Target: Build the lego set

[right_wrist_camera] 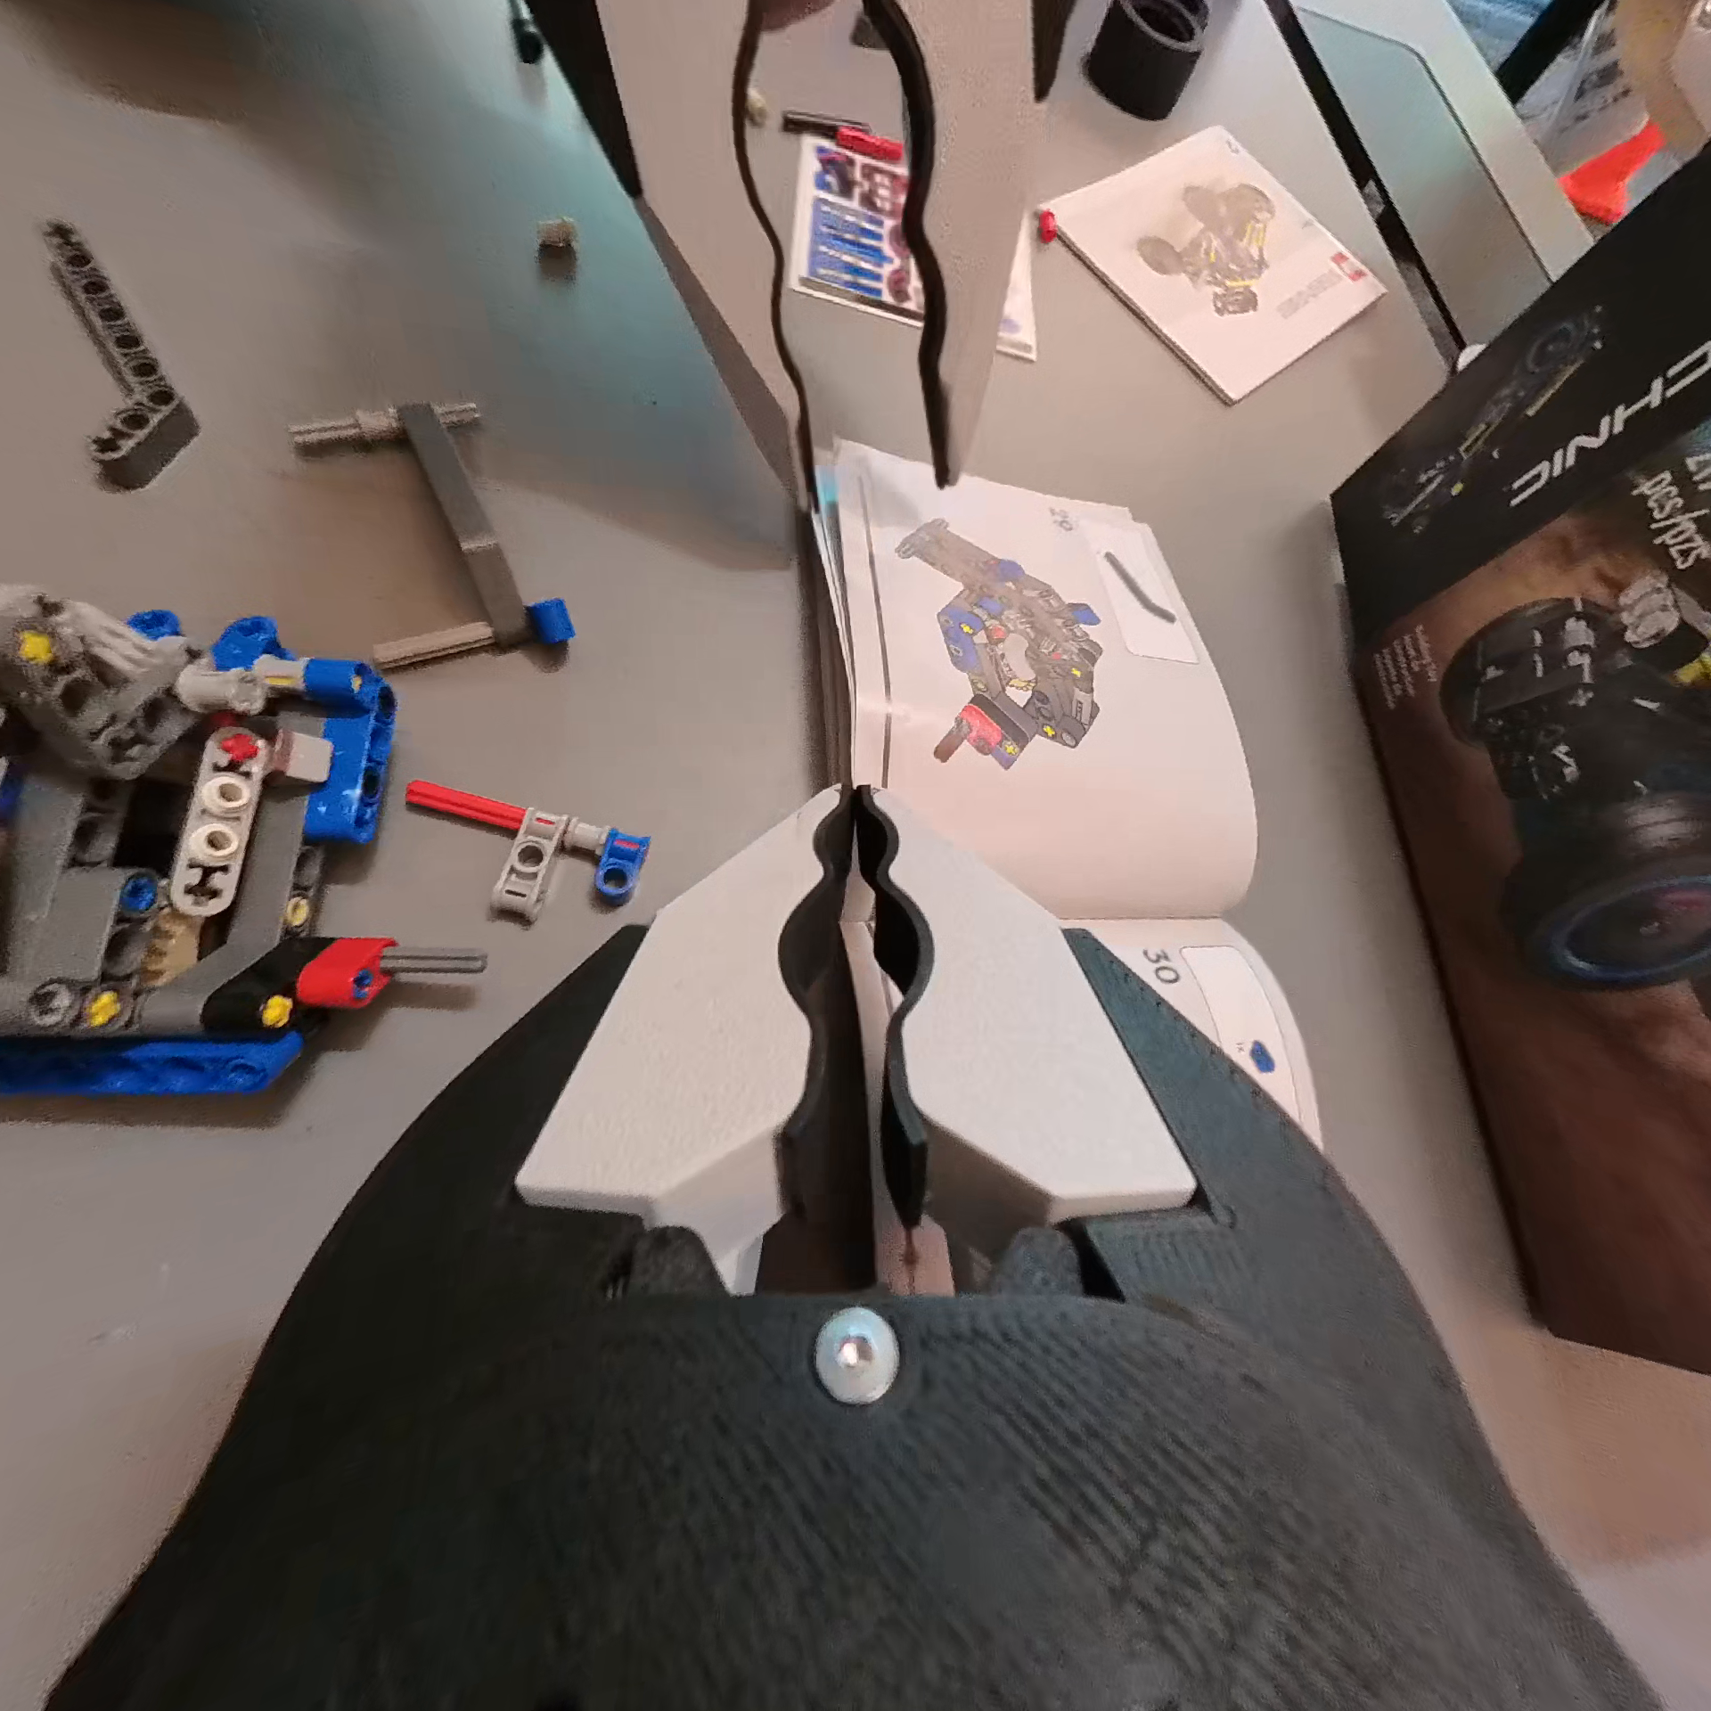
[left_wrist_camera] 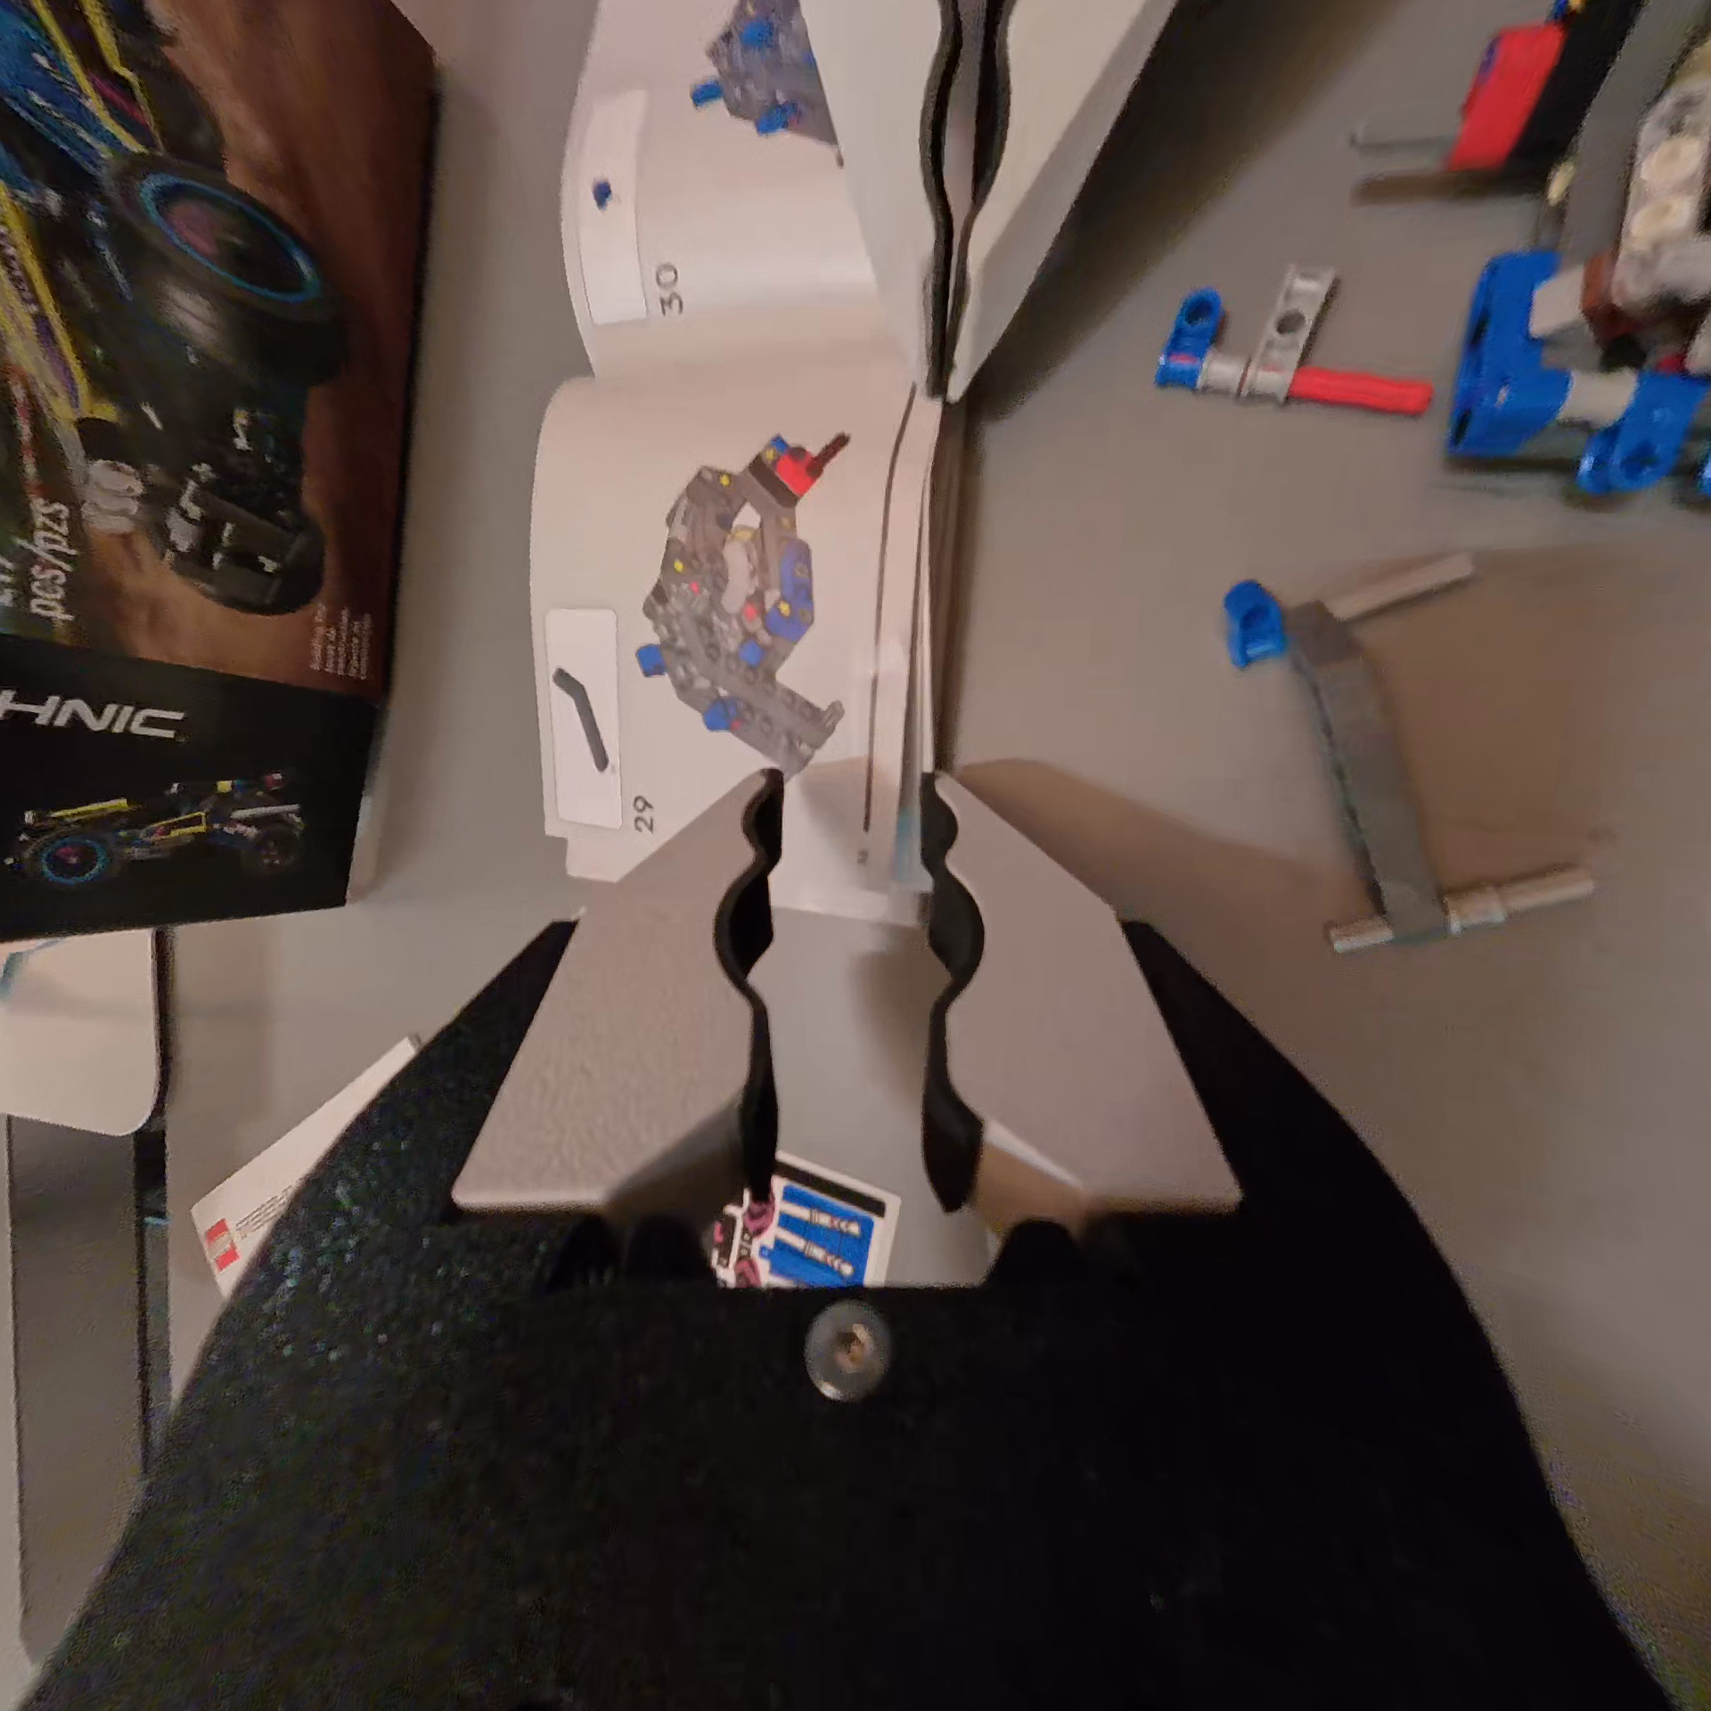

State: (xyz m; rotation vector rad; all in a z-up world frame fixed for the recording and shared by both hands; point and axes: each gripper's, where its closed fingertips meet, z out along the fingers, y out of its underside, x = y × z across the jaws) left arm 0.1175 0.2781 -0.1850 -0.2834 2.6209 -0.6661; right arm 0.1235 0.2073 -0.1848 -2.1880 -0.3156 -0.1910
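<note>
The open instruction booklet (right_wrist_camera: 1065,787) lies on the grey table, its pages bowed upward; it also shows in the left wrist view (left_wrist_camera: 741,417). My right gripper (right_wrist_camera: 854,798) is shut at the booklet's page edge, with a thin white page caught between its pads. In the left wrist view it (left_wrist_camera: 944,370) comes in from the top. My left gripper (left_wrist_camera: 850,787) is open; its fingers straddle the booklet's stacked page edges without pressing. In the right wrist view it (right_wrist_camera: 875,481) hangs over the booklet's far corner. The part-built blue and grey model (right_wrist_camera: 185,833) sits at the left.
Loose parts lie on the table: a red axle with grey and blue connectors (right_wrist_camera: 528,833), a grey beam on two axles with a blue piece (right_wrist_camera: 463,528), and an L-shaped beam (right_wrist_camera: 120,361). The set's box (right_wrist_camera: 1528,741), a sticker sheet (right_wrist_camera: 861,231) and a second booklet (right_wrist_camera: 1213,259) are to the right and behind. About 8 cm separates my left fingertips from my right.
</note>
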